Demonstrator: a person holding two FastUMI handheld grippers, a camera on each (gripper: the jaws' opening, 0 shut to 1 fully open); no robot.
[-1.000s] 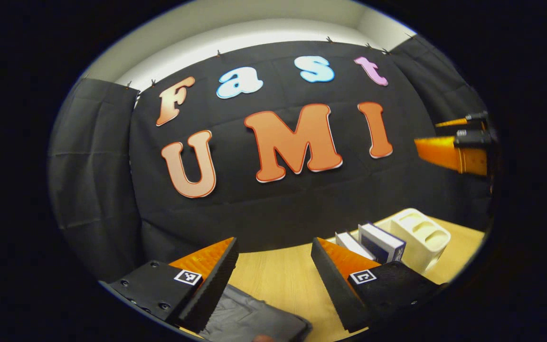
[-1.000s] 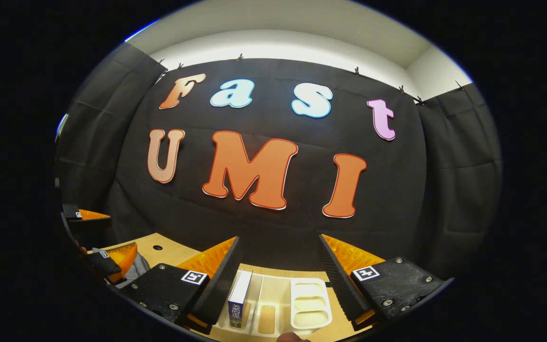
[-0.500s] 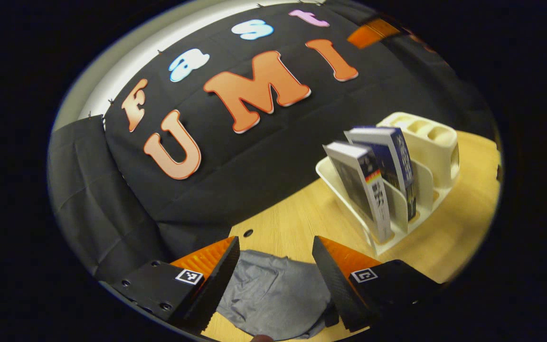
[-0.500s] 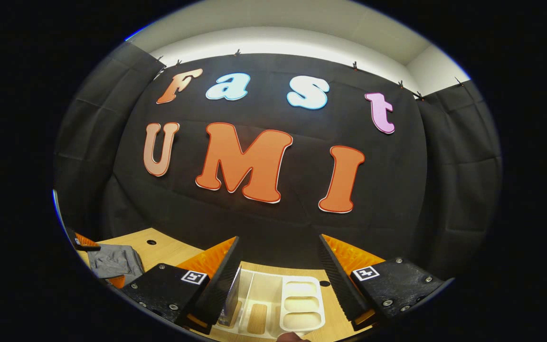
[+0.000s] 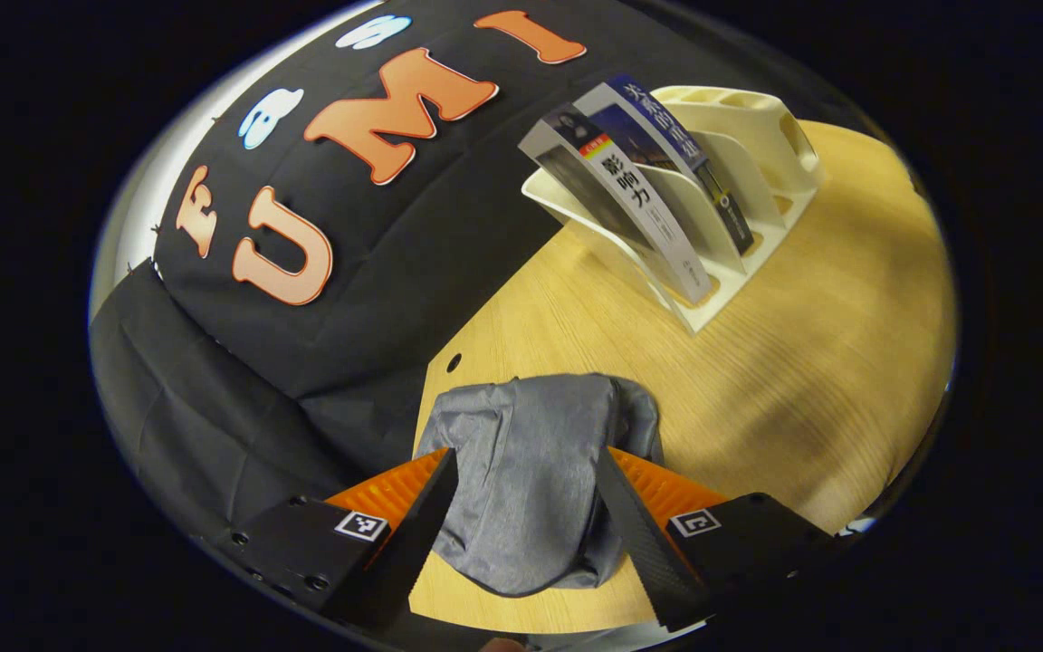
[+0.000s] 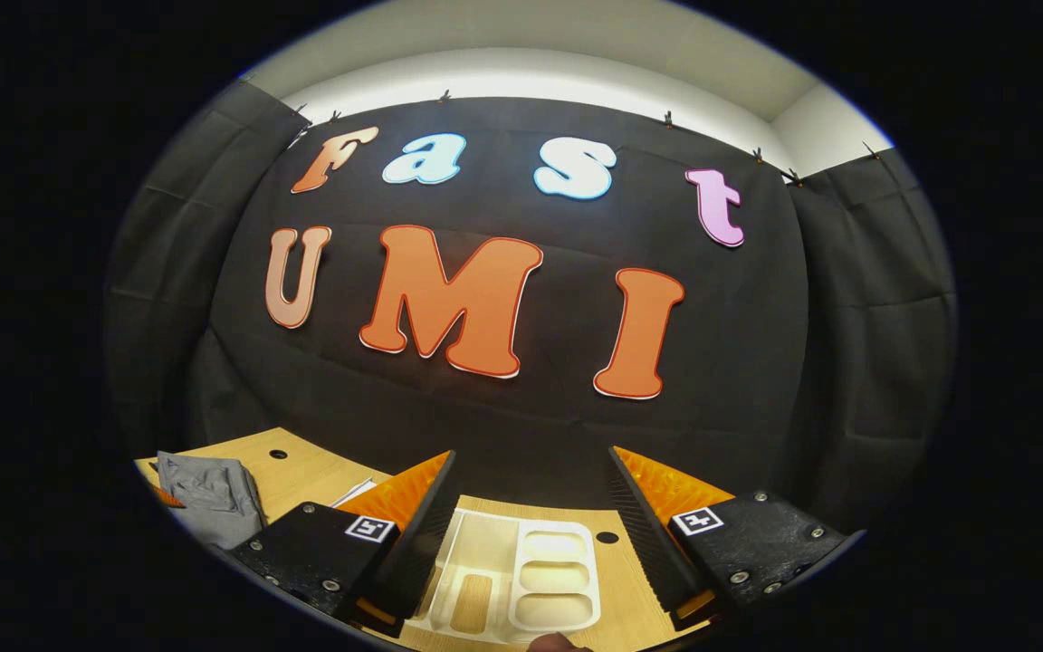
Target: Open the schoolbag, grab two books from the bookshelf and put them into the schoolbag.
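Both grippers spread wide, grasping nothing. Left gripper [image 5: 521, 507] now tipped down over crumpled grey schoolbag [image 5: 531, 480], lying shut; two books [image 5: 630, 181] upright in white bookshelf [image 5: 748, 181] beyond.

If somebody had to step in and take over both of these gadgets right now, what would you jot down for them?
Left hand-held gripper: open, poised over the grey schoolbag, fingers on either side of it, not pressing.
Right hand-held gripper: open, holding nothing, above the white bookshelf.
Schoolbag lies crumpled on the wooden table, looks closed as far as I can tell.
Both books stand leaning in the bookshelf's slots.
Done: nothing yet.
Left: open the schoolbag, then lift each book out and put it inside.
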